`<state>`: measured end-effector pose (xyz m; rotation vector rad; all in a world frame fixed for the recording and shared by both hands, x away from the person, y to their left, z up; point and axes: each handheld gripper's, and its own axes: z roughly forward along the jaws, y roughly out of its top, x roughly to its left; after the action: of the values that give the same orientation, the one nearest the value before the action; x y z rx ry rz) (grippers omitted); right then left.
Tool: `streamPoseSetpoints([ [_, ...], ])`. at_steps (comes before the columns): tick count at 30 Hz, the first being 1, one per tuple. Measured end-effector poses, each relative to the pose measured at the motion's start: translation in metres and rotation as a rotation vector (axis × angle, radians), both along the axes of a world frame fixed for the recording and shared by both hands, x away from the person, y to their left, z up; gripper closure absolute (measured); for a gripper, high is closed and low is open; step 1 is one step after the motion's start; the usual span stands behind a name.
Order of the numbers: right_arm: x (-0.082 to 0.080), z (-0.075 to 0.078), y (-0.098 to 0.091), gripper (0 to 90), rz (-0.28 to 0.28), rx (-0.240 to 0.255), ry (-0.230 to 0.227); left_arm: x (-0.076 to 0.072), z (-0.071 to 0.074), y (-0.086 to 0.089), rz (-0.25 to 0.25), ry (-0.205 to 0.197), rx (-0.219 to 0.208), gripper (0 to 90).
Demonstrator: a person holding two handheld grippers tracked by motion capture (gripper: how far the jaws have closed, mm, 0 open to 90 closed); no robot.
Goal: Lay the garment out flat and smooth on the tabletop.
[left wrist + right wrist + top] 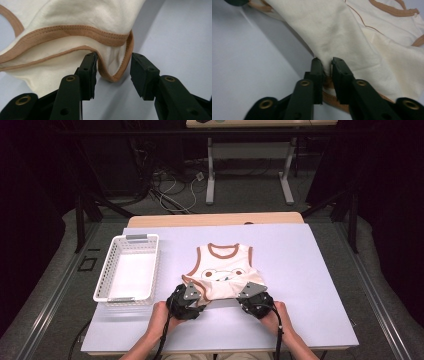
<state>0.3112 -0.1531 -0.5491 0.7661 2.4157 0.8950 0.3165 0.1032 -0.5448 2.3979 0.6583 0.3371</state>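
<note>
Right of the white basket (127, 268), on the pale table (300, 270), the cream vest (223, 270) lies with its neck away from me and its hem at my grippers. My right gripper (327, 65) is pinched tight on a hem corner, while my left gripper (113, 65) stands partly open, the trimmed corner looping between its jaws, not clamped. I judge the fold runs along the vest's long axis, away from me toward the neck.

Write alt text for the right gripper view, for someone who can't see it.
The right gripper has its two black jaws pinched on a fold of a cream sleeveless top, close to the top's brown-trimmed edge. The cloth rises from the jaws and spreads up and to the right over a pale lavender table.
</note>
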Motion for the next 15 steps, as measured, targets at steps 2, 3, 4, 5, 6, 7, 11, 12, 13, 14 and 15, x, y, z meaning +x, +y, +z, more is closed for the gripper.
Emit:
streamPoseSetpoints([
  [2, -0.001, 0.002, 0.0, 85.0, -0.007, 0.003, -0.014, 0.0, -0.003, -0.002, -0.006, 0.004, 0.015, 58.2],
  [3, -0.001, 0.003, 0.0, 85.1, -0.012, 0.007, -0.014, 0.0, -0.004, -0.002, -0.019, 0.003, 0.033, 59.2],
  [4, -0.001, 0.005, -0.001, 85.1, -0.007, 0.015, -0.015, 0.0, -0.005, -0.003, -0.019, -0.003, 0.025, 60.6],
  [5, -0.001, 0.008, -0.002, 85.1, -0.012, 0.027, -0.021, -0.001, -0.004, -0.003, -0.028, -0.003, 0.028, 63.4],
  [6, -0.001, 0.011, -0.003, 85.1, -0.015, 0.04, -0.023, -0.001, -0.005, -0.003, -0.028, -0.009, 0.031, 67.1],
  [7, -0.001, 0.014, -0.004, 85.1, -0.018, 0.048, -0.027, -0.001, -0.005, -0.002, -0.025, -0.015, 0.029, 71.1],
  [11, -0.002, 0.026, -0.007, 84.5, -0.03, 0.078, -0.033, -0.001, -0.005, -0.001, -0.029, -0.011, 0.017, 83.1],
  [12, -0.002, 0.028, -0.008, 84.5, -0.029, 0.078, -0.033, -0.001, -0.005, 0.0, -0.026, -0.01, -0.004, 84.0],
  [13, -0.001, 0.03, -0.008, 84.6, -0.034, 0.08, -0.033, 0.0, -0.003, 0.0, -0.025, -0.011, -0.012, 84.6],
  [14, -0.001, 0.031, -0.008, 84.6, -0.045, 0.081, -0.034, 0.0, 0.0, 0.001, -0.028, 0.001, -0.027, 84.8],
  [15, 0.002, 0.032, -0.008, 84.6, -0.053, 0.08, -0.031, 0.001, 0.002, 0.002, -0.026, 0.002, -0.045, 84.9],
])
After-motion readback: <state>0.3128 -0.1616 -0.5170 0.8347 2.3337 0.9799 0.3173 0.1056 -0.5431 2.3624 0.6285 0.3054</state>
